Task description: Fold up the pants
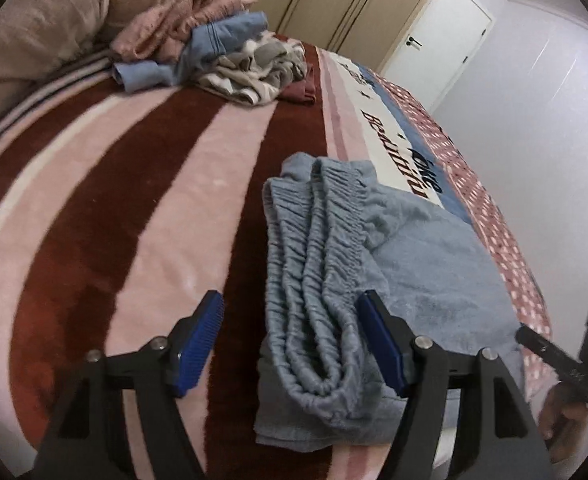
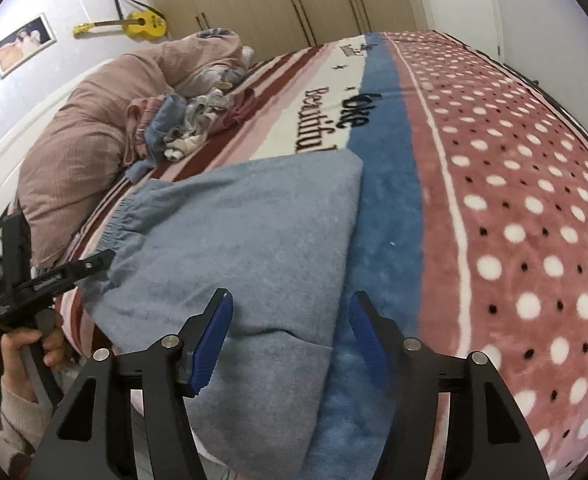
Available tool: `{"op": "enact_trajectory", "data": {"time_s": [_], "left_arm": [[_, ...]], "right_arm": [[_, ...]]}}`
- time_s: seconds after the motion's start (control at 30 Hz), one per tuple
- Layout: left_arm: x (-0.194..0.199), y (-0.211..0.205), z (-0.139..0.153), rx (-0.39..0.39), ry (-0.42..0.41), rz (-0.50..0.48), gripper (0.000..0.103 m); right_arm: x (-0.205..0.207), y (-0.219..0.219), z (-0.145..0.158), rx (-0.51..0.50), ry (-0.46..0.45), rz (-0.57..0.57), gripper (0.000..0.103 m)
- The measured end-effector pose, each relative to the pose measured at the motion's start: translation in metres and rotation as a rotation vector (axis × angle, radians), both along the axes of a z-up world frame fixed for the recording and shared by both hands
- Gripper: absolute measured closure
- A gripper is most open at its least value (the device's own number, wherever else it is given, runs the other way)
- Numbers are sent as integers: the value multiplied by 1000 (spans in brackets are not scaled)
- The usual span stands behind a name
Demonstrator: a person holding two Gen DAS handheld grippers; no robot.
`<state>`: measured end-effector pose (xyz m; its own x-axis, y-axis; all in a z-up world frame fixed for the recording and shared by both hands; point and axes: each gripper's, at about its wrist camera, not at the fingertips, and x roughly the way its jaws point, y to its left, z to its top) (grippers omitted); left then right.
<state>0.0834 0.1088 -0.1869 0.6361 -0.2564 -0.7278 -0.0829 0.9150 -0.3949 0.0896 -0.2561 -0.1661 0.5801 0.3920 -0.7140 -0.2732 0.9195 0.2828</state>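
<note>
Light blue pants [image 1: 434, 264] lie folded on the striped blanket [image 1: 94, 200] near the bed's front edge. Their gathered elastic waistband [image 1: 314, 240] is bunched in layers and runs between the fingers of my left gripper [image 1: 290, 300], which stands open; the left pad is clear of the cloth. In the right wrist view the pants [image 2: 234, 240] spread as a flat panel. My right gripper [image 2: 291, 296] is open over their near right edge, one finger above the pants and one above the blanket. The left gripper [image 2: 54, 276] shows at the waistband side, held by a hand.
A pile of loose clothes [image 1: 214, 52] sits at the far end of the bed beside a pink duvet [image 1: 34, 20]. The dotted part of the blanket [image 2: 514, 200] stretches to the right. Wardrobes, a white door [image 1: 442, 32] and a yellow guitar [image 2: 142, 24] stand behind.
</note>
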Motion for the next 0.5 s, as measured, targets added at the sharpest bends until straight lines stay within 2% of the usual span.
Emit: {"op": "enact_trajectory", "data": {"time_s": [0.07, 0.23, 0.33, 0.43, 0.47, 0.5], "left_arm": [[5, -2, -3, -24, 17, -25, 37], [18, -14, -9, -53, 35, -121, 41], [28, -19, -7, -31, 47, -166, 44], [33, -20, -6, -19, 54, -198, 54], [35, -21, -6, -16, 55, -210, 60], [35, -22, -5, -11, 55, -217, 66]], "right_arm": [[2, -5, -4, 23, 17, -17, 38], [2, -6, -15, 50, 56, -17, 38], [4, -7, -22, 101, 90, -17, 38], [5, -7, -27, 139, 108, -17, 37], [6, -7, -27, 144, 109, -14, 41], [7, -5, -28, 155, 115, -5, 52]]}}
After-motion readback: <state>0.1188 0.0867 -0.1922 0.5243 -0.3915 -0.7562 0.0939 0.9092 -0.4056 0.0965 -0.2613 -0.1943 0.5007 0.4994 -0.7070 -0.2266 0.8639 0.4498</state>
